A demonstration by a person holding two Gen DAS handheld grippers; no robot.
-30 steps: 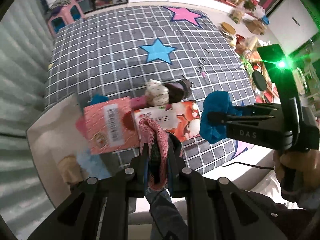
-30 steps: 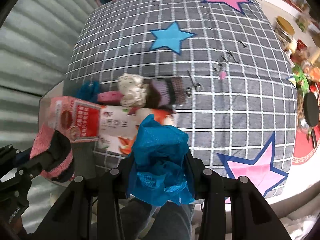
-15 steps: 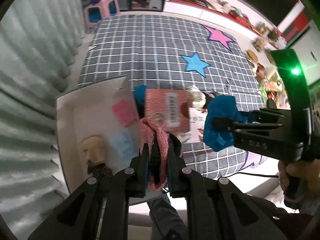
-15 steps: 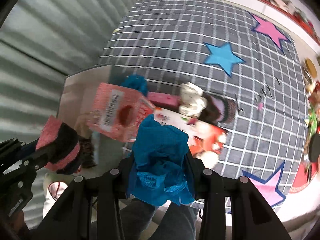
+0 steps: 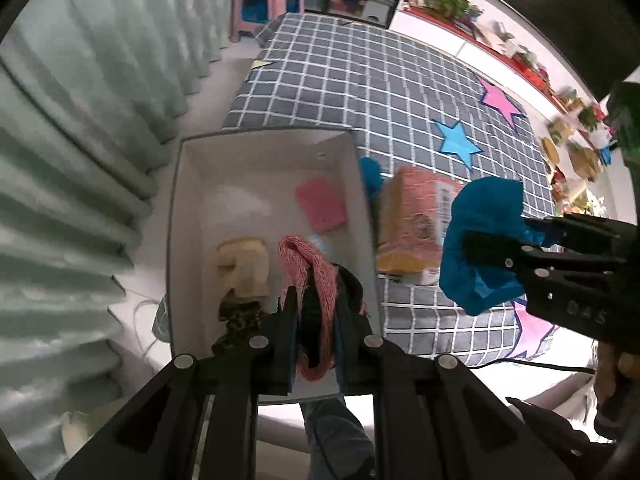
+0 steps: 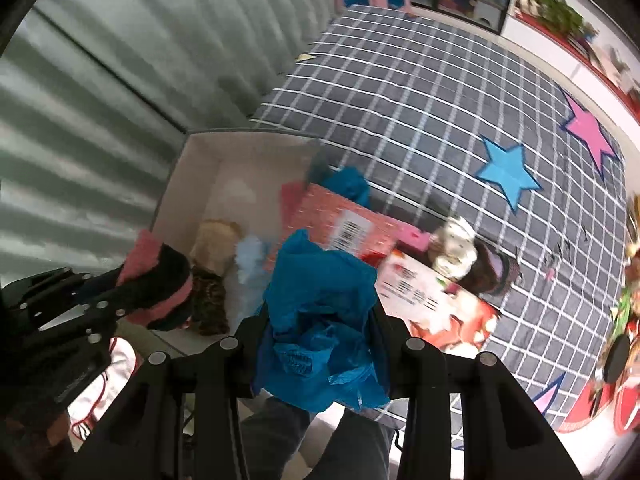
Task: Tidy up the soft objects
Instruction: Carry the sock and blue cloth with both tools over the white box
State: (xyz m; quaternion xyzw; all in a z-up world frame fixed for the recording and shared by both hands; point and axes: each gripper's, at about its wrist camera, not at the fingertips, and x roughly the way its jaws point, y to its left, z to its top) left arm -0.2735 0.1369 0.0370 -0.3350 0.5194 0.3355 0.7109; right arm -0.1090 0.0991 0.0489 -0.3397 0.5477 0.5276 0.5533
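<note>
My left gripper is shut on a pink and black knitted sock and holds it above the near end of a white storage box; the sock also shows in the right wrist view. My right gripper is shut on a crumpled blue cloth, held above the bed edge to the right of the box; the cloth also shows in the left wrist view. In the box lie a pink cloth, a beige soft piece and a leopard-print piece.
A grey checked bedspread with star patches covers the bed. On it lie a pink carton, a red printed packet, a cream soft toy, a dark purple sock and another blue cloth. Grey curtains hang left.
Both grippers have swung left with their loads. The white box has come fully into view and the left gripper with the sock is now over its near end.
</note>
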